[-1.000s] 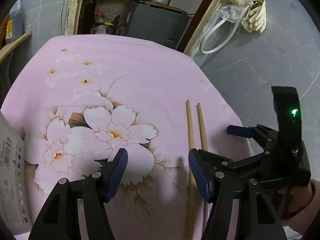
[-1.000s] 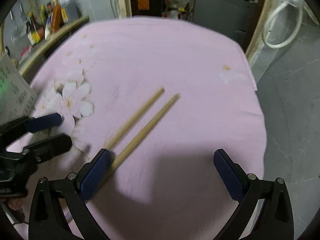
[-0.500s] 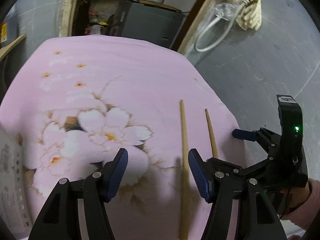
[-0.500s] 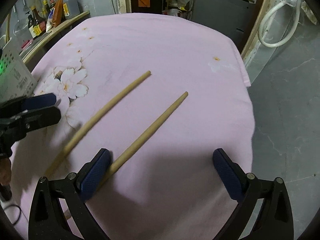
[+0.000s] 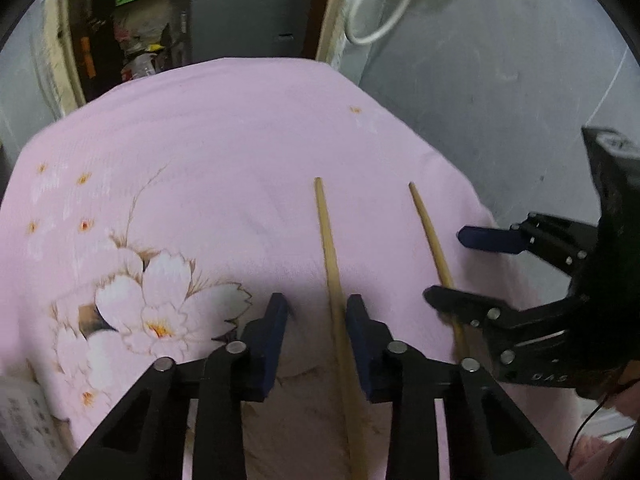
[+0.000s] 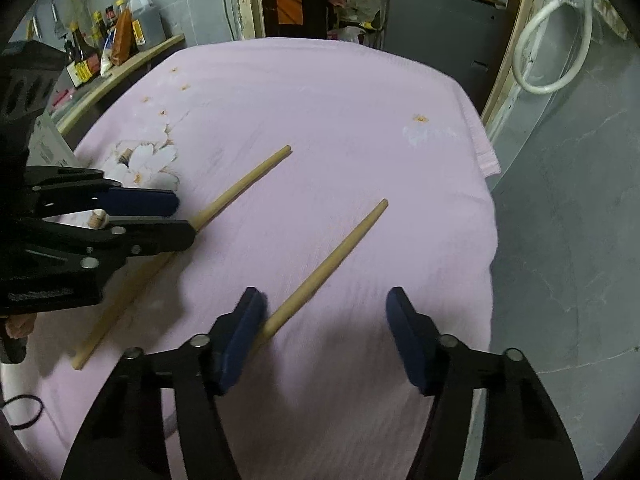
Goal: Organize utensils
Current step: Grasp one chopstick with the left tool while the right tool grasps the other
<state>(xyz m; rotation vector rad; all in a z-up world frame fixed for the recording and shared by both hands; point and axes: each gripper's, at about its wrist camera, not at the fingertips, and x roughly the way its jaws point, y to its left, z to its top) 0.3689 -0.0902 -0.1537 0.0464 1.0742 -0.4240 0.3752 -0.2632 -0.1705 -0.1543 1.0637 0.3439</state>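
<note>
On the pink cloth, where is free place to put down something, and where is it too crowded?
Free: the far half of the pink cloth, beyond the chopstick tips, and the strip between the two chopsticks. Crowded: the near edge, where the left gripper and right gripper are closing their jaws around the chopsticks.

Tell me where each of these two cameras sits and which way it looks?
Left wrist view: rides on the left gripper, looking down past its closing jaws at one chopstick between them; the right gripper shows at right.
Right wrist view: rides on the right gripper, jaws closing, second chopstick against one pad; the left gripper shows at left.
Both share the pink cloth and both chopsticks.
</note>
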